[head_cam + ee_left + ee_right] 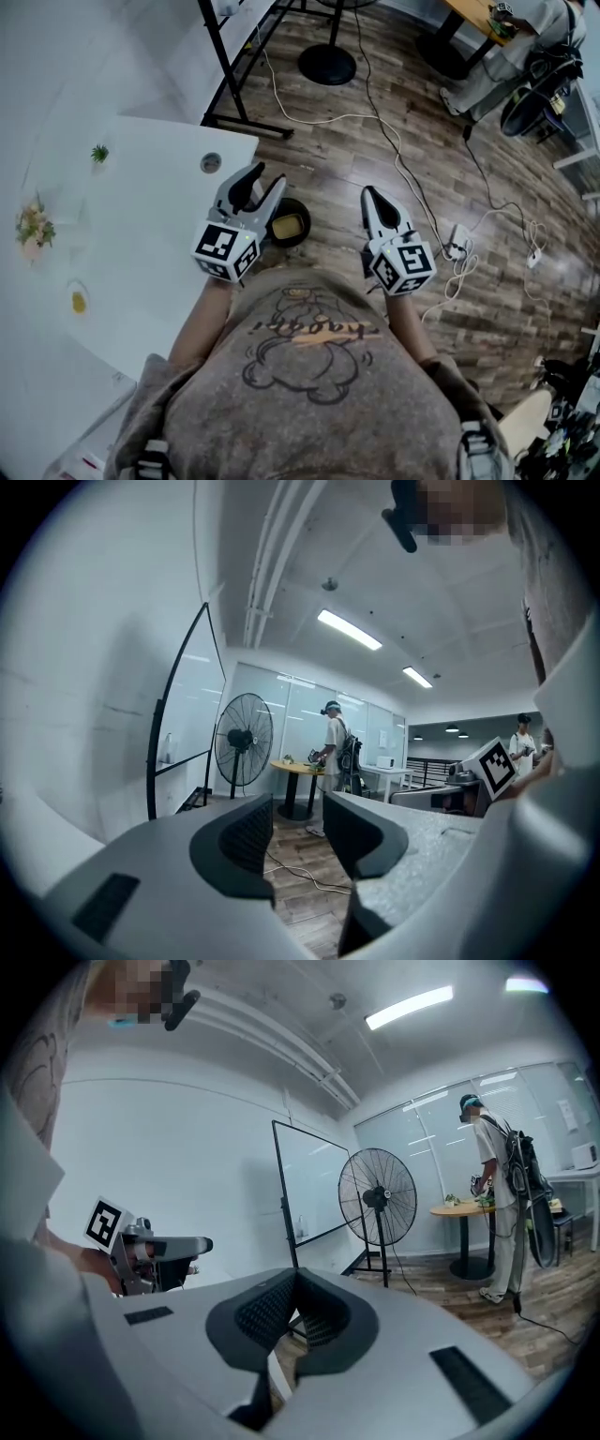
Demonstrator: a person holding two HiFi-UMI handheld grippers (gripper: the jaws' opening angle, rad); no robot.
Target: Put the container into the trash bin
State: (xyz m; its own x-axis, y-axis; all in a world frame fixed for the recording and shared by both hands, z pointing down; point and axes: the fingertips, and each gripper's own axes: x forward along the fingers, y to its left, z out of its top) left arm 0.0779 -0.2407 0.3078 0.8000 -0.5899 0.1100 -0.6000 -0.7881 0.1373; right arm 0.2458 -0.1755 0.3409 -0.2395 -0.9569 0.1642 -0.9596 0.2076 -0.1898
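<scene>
Two grippers are up in front of our chest, both pointing roughly level out across the room. Our left gripper (263,184) has its jaws apart with nothing between them. Looking along it, we just see wood floor (300,874) through the gap. Our right gripper (369,196) has its jaws pressed together, and it's empty too.

The container (288,225) is already in the bin (307,214). From the head view it's a yellowish thing lying inside the round black bin. The bin stands on the floor just off the table's (141,216) right edge, near its far right corner. In that view it shows between the two grippers, with its left side tucked behind the left one. Neither gripper touches it.

On the table there's a small plant (99,153) near the far edge and some flowers (33,225) at the left edge. There's also a small yellow bit (79,301) closer to us, and we can't tell what that is. White cables (403,173) snake over the floor to the right of the bin. Further off, a fan (377,1194) stands by a whiteboard (309,1185), and a person (497,1213) stands at a round table (464,1209) across the room.
</scene>
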